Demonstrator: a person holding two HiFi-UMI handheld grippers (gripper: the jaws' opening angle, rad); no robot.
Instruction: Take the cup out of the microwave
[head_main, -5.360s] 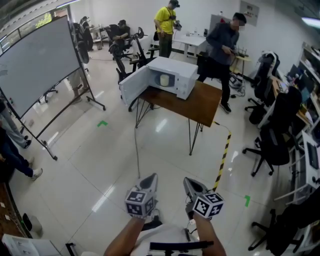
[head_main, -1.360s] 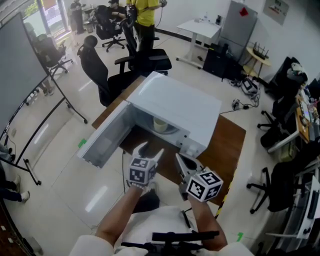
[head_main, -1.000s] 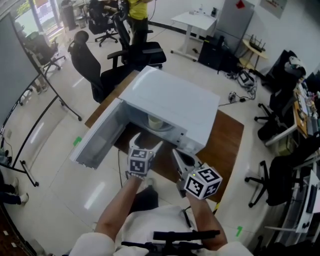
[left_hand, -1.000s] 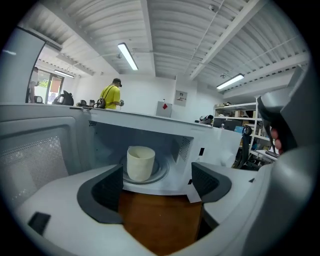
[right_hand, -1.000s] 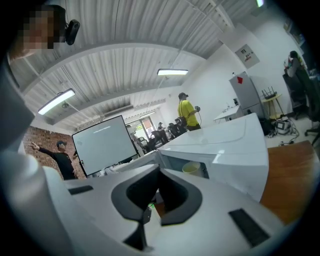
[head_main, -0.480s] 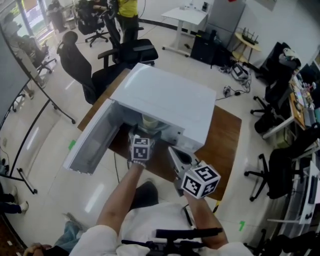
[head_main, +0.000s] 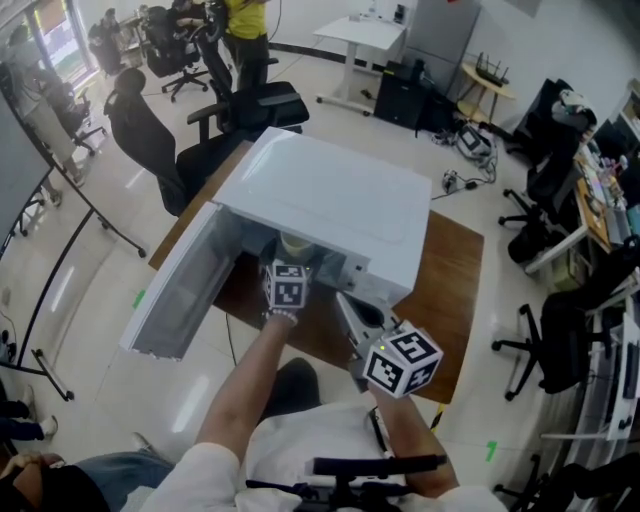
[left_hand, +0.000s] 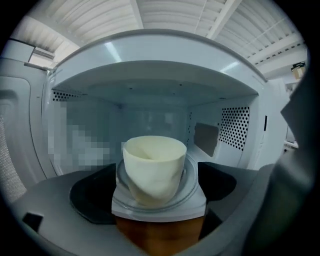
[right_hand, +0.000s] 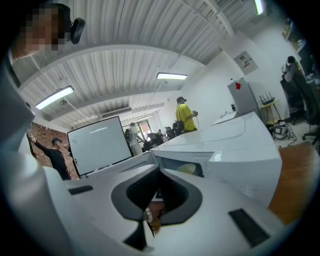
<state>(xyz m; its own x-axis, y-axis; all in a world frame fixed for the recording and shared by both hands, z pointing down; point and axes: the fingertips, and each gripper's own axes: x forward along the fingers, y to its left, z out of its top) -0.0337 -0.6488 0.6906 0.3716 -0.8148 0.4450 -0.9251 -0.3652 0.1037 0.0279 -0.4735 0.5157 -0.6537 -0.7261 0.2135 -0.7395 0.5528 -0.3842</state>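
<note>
A cream cup (left_hand: 152, 167) stands upright on the glass turntable (left_hand: 187, 192) inside the white microwave (head_main: 330, 195), whose door (head_main: 185, 290) hangs open to the left. My left gripper (left_hand: 157, 200) is open wide at the microwave's mouth. Its dark pads (left_hand: 95, 195) sit either side of the cup's near face, apart from it. In the head view the left gripper (head_main: 290, 264) reaches into the opening just below the cup (head_main: 297, 243). My right gripper (head_main: 352, 312) hangs shut and empty in front of the microwave's right part, over the table. The cup (right_hand: 187, 169) shows faintly in the right gripper view.
The microwave sits on a brown wooden table (head_main: 450, 270). Black office chairs (head_main: 150, 140) stand behind it, with a person in a yellow shirt (head_main: 245, 30) further back. More chairs and desks (head_main: 560, 330) line the right side. A person's leg (head_main: 100, 480) shows at lower left.
My left gripper has gone forward and down into the microwave's opening, with its jaws spread wider. The right gripper has stayed almost where it was.
</note>
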